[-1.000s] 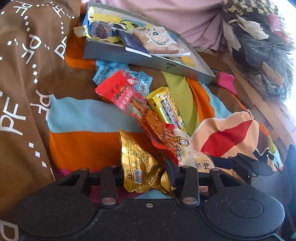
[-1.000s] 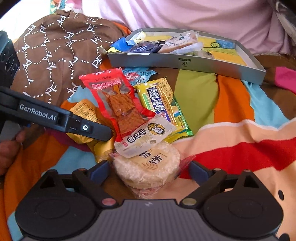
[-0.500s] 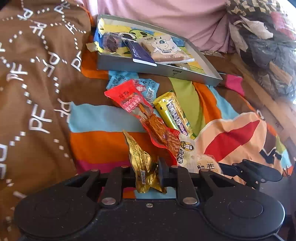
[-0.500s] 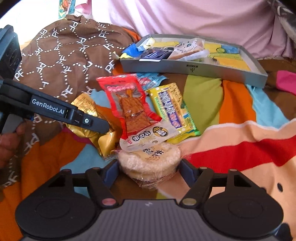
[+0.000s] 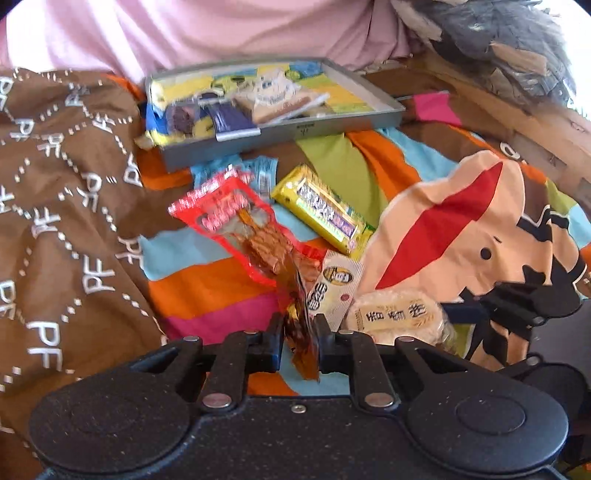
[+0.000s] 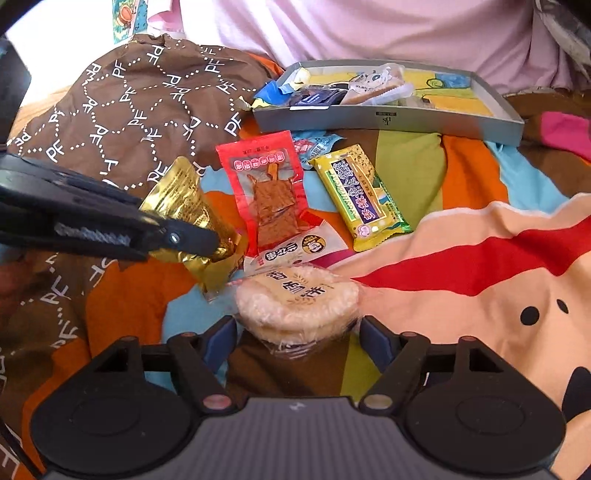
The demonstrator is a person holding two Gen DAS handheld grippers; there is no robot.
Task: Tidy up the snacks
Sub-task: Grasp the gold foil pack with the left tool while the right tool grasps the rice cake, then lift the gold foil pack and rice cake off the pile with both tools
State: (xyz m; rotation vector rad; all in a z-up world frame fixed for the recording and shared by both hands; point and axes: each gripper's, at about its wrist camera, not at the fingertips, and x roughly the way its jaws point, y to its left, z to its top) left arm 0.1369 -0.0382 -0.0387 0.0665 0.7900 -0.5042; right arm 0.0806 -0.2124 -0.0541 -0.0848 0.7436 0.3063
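Note:
My left gripper (image 5: 299, 325) is shut on a gold foil packet (image 5: 301, 350), seen edge-on between its fingers. The right wrist view shows that gold foil packet (image 6: 181, 199) held off the blanket by the left gripper (image 6: 199, 240). My right gripper (image 6: 297, 328) has its fingers pressed against both sides of a round rice cracker packet (image 6: 295, 302). Beyond lie a red jerky packet (image 6: 269, 184), a white sachet (image 6: 295, 251), a yellow bar (image 6: 358, 195) and a blue packet (image 6: 314, 144). The grey tray (image 6: 388, 123) at the back holds several snacks.
Everything lies on a striped, colourful blanket (image 6: 461, 177). A brown patterned cloth (image 6: 140, 110) bunches up on the left. A pink pillow (image 6: 369, 29) sits behind the tray. A dark cluttered heap (image 5: 509, 44) and a wooden frame (image 5: 517, 122) border the right.
The left gripper has lifted the gold packet off the blanket and swung to face the tray. The right gripper's fingers have narrowed onto the rice cracker packet.

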